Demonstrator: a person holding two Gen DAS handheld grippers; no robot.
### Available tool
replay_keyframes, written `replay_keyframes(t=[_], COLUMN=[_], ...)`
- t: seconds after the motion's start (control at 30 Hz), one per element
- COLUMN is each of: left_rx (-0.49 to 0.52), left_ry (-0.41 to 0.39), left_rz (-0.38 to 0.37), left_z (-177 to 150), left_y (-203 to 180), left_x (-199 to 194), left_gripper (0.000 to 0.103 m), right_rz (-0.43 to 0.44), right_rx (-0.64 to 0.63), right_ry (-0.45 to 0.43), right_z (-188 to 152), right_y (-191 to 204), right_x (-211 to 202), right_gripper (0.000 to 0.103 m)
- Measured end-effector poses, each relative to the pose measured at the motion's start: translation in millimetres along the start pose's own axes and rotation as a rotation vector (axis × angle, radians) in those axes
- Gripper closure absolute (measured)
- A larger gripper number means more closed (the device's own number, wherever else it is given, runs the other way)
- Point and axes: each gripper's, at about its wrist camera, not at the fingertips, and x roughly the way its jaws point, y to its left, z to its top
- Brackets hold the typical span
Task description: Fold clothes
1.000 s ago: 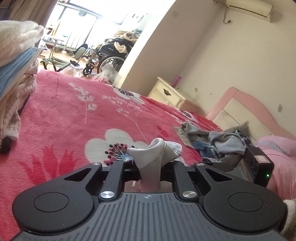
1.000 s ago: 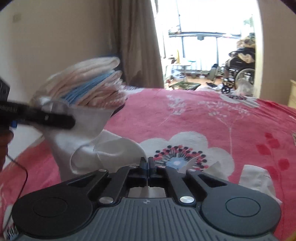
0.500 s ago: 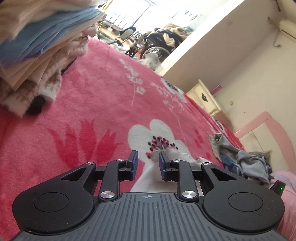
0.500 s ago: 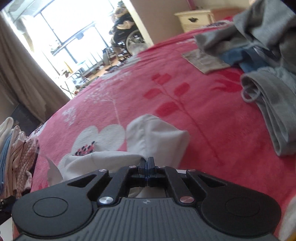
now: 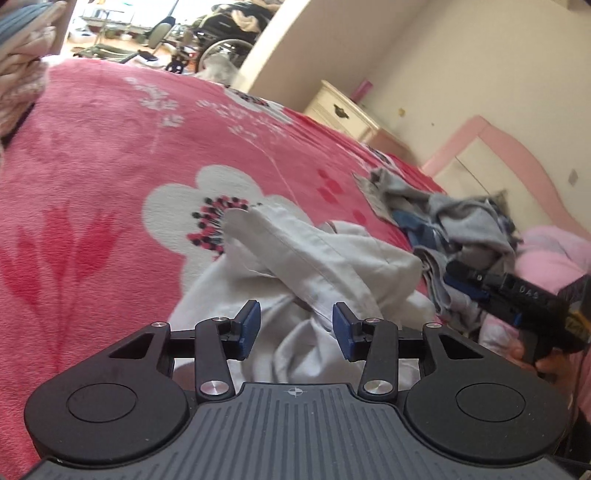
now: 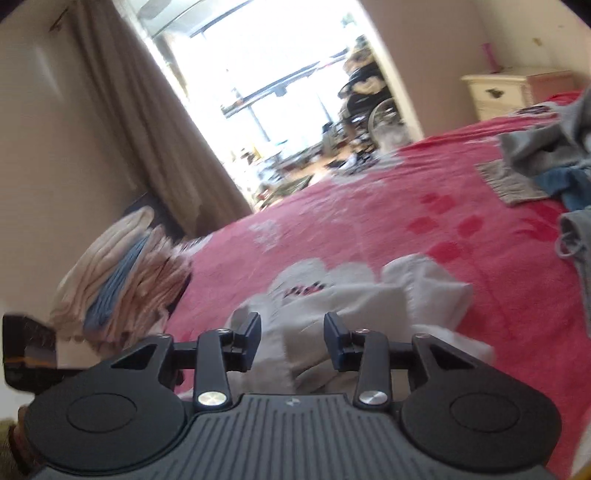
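Observation:
A crumpled white garment (image 5: 314, 266) lies on the pink flowered blanket (image 5: 110, 155). My left gripper (image 5: 295, 328) hovers just over its near folds, jaws opening, the cloth behind the gap and the blue pads not pressing on it. In the right wrist view the same white garment (image 6: 369, 306) lies ahead of my right gripper (image 6: 291, 339), whose jaws are also opening with nothing pinched. The right gripper's black body (image 5: 517, 299), held by a hand, shows at the right edge of the left wrist view.
A stack of folded clothes (image 6: 122, 273) sits at the bed's left side. A heap of grey and blue clothes (image 5: 443, 221) lies toward the pink headboard (image 5: 517, 158). A cream nightstand (image 5: 343, 110) stands by the wall; a wheelchair (image 5: 221, 33) is in the far room.
Both grippers let go of the white garment, which dropped onto the blanket in a crumpled heap. Both sets of jaws have spread apart, and the left gripper has sunk toward the cloth.

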Motion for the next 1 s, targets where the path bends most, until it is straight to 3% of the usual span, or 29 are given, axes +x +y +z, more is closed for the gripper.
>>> replay_keyframes(t=[0.03,0.1,0.23,0.27,0.33,0.4,0.43,0.67,0.83,1.0], left_rx=[0.006,0.015,0.028,0.032,0.044,0.064,0.074,0.145,0.228,0.303], left_ry=[0.001,0.001,-0.014,-0.017,-0.027,-0.037,-0.042,-0.066,-0.071,-0.047], left_rz=[0.002,0.005,0.016,0.021,0.034,0.053,0.063,0.132,0.119,0.045], left_z=[0,-1,0,0,0,-1,-2,-4,-5,-3], left_y=[-2,-5,-9,-9,-10,-11,-11,-9,-19,-35], left_x=[1,0,-7,-10,-14,-18,-20,-23,-23,-11], left_gripper=[0.06,0.06,0.06,0.06,0.06,0.06,0.06,0.059,0.049,0.042], right_rz=[-0.002,-0.024,-0.052,-0.027,0.021,0.02,0.011,-0.011,0.017,0.004], right_rx=[-0.038,-0.085,-0.088,-0.072,-0.046,-0.091,-0.117,-0.233,-0.188,-0.162], right_ry=[0.04,0.103,0.2,0.213,0.237,0.227,0.218,0.092,0.17,0.249], right_z=[-4,-10,-21,-23,-26,-28,-29,-12,-16,-45], right_y=[9,20,25,24,25,34,38,64,57,47], right_x=[10,31,69,71,75,68,64,-2,-39,-57], right_gripper=[0.059,0.047,0.044,0.046,0.062,0.09,0.095,0.097,0.097,0.097])
